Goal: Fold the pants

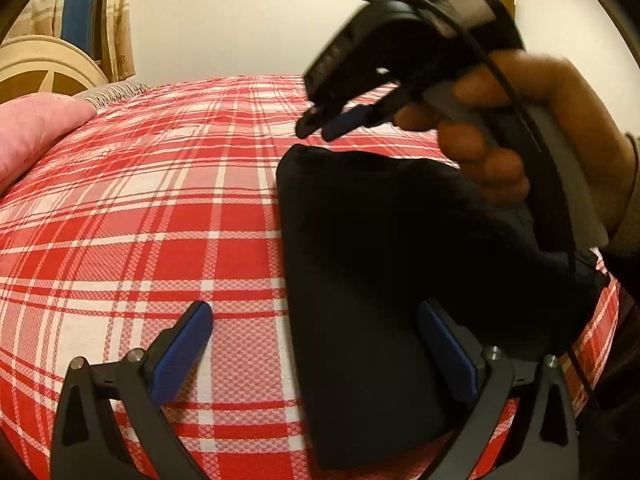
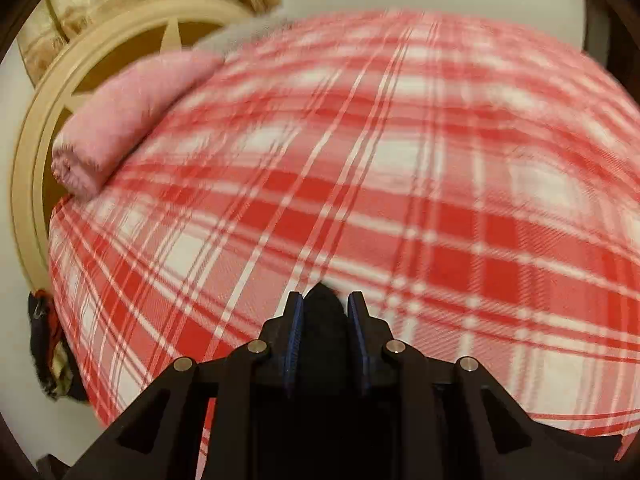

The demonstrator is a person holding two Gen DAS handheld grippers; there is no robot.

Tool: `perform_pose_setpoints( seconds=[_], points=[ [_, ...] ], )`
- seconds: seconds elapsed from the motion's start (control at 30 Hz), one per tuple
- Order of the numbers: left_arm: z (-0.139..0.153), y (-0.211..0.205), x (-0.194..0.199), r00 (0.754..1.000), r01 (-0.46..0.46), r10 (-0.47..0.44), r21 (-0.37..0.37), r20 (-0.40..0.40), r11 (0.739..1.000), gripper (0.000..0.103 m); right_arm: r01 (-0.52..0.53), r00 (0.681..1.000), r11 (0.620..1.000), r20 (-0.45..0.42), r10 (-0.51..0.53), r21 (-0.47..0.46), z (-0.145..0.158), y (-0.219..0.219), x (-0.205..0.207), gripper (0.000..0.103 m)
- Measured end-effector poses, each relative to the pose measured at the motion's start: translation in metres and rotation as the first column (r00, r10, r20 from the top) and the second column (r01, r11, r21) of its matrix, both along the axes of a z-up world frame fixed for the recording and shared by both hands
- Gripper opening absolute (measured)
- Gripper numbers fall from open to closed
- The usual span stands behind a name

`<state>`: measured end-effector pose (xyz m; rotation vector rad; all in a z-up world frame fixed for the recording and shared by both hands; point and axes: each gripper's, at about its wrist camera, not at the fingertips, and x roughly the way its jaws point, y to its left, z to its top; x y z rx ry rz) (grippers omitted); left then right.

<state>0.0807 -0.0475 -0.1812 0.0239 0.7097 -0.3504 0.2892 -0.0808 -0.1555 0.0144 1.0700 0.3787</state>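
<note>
Black pants (image 1: 360, 280) lie in a folded stack on the red plaid bedspread (image 1: 140, 220), near its right edge. Left gripper (image 1: 316, 320): fingers spread wide, holding nothing, straddling the stack's left edge. Right gripper (image 2: 324, 312): fingers clamped on a bunch of the black fabric, a hand (image 1: 500, 132) on its handle; pink pillow (image 2: 128, 116) by the headboard.

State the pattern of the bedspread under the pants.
Red-and-white plaid bedspread, sharpest in the left wrist view.

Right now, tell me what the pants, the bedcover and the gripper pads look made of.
Pants: soft matte black cloth, probably knit; weave unreadable.
Bedcover: woven red-and-white plaid fabric, fine check texture visible.
Pads on the left gripper: blue, ribbed, likely rubber or plastic, set in matte black plastic fingers.
</note>
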Motion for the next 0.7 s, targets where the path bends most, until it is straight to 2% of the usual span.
perform_pose_setpoints(
  seconds=[0.07,0.1,0.17,0.2,0.3,0.33,0.37,0.53,0.63,0.7],
  points=[
    [0.0,0.0,0.0,1.0,0.001,-0.001,-0.001,0.001,1.0,0.103,-0.023,0.999,0.996,-0.046,0.019,-0.088,-0.025,0.011,0.006,0.024],
    [-0.001,0.0,0.001,1.0,0.0,0.0,-0.004,0.001,1.0,0.103,-0.024,1.0,0.997,-0.022,0.022,-0.078,-0.026,0.011,0.007,0.024],
    [-0.001,0.001,0.0,1.0,-0.001,0.001,-0.007,-0.003,1.0,0.103,0.001,0.999,1.0,-0.038,-0.002,-0.015,-0.023,0.003,0.009,0.025],
    [0.0,0.002,0.0,1.0,-0.001,0.001,-0.01,-0.006,1.0,0.103,0.008,0.999,1.0,-0.031,-0.008,0.013,-0.02,-0.002,0.007,0.027],
    [0.001,0.004,-0.001,1.0,-0.001,0.001,-0.02,-0.018,1.0,0.103,0.013,0.999,0.999,0.035,-0.015,0.051,-0.001,-0.021,-0.01,0.047],
    [0.002,0.005,-0.001,1.0,0.0,0.0,-0.024,-0.023,1.0,0.103,0.019,0.999,0.998,0.045,-0.022,0.061,0.005,-0.032,-0.019,0.054],
    [0.004,0.007,-0.001,0.999,0.003,-0.004,-0.032,-0.036,0.999,0.103,0.029,0.998,0.997,0.056,-0.033,0.073,0.011,-0.044,-0.028,0.057],
    [0.014,0.019,0.009,0.997,0.007,-0.012,-0.065,-0.08,0.998,0.103,0.118,0.982,0.981,0.126,-0.138,0.157,0.04,-0.124,-0.084,0.063],
    [0.026,0.03,0.02,0.999,-0.028,0.024,-0.067,-0.048,0.997,0.103,0.222,0.954,0.95,0.152,-0.258,0.22,0.05,-0.179,-0.126,0.065],
    [0.032,0.035,0.029,0.998,-0.041,0.036,-0.077,-0.055,0.996,0.103,0.299,0.925,0.921,0.16,-0.344,0.25,0.052,-0.213,-0.153,0.068]
  ],
)
